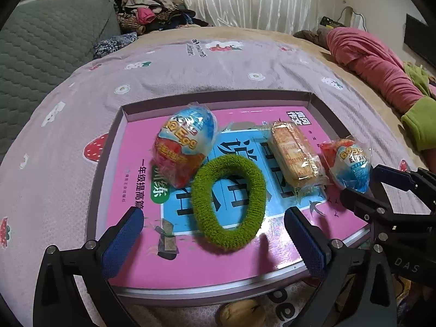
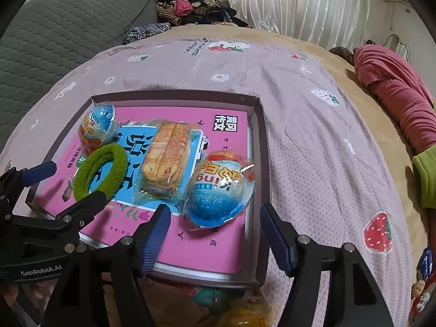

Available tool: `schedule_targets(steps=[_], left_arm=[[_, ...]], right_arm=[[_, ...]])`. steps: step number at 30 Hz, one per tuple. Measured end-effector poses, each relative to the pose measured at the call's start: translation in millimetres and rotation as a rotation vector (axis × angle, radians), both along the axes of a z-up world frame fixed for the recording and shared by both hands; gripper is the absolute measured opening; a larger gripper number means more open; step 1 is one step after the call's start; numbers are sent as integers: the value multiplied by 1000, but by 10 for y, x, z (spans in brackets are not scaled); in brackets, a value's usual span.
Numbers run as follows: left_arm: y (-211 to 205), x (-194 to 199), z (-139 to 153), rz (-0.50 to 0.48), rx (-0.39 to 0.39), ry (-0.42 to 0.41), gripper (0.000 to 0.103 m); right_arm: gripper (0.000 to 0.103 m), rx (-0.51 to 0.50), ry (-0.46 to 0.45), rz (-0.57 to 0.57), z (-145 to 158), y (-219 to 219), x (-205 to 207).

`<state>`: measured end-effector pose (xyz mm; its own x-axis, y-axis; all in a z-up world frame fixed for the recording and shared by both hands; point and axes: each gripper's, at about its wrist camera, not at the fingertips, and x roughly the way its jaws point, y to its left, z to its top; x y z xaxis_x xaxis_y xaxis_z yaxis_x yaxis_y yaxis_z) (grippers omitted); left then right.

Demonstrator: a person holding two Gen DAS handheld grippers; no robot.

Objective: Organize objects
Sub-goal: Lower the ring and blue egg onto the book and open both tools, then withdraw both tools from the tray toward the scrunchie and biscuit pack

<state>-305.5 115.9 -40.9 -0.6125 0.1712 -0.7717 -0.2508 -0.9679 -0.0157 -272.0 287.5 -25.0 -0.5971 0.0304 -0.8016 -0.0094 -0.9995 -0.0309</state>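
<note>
Beside both open grippers' tray (image 2: 257,147), only the right view shows a strawberry print (image 2: 377,231).

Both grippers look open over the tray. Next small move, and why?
Probably lift both clear. The left gripper stands open around the green ring without pressing it; the right gripper is open below the egg toy. Both items already lie in the tray.
</note>
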Motion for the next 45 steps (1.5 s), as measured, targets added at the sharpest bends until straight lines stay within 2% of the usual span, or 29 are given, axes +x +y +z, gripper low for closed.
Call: schedule_targets(steps=[3, 17, 23, 29, 37, 45], left_arm=[[-46, 13, 32, 10, 9, 8, 103], [-206, 127, 317, 33, 62, 84, 103], [-293, 259, 480, 46, 81, 106, 103], [-342, 523, 629, 47, 103, 124, 103], [-438, 902, 747, 58, 86, 89, 103], [-553, 1281, 1104, 65, 92, 113, 103]], right_arm=[[78, 3, 21, -6, 62, 11, 33], [91, -26, 104, -22, 367, 28, 223], [92, -48, 136, -28, 542, 26, 386], [92, -58, 181, -16, 839, -14, 682], [92, -28, 200, -8, 1218, -52, 1029], [92, -7, 209, 15, 1482, -195, 1407]])
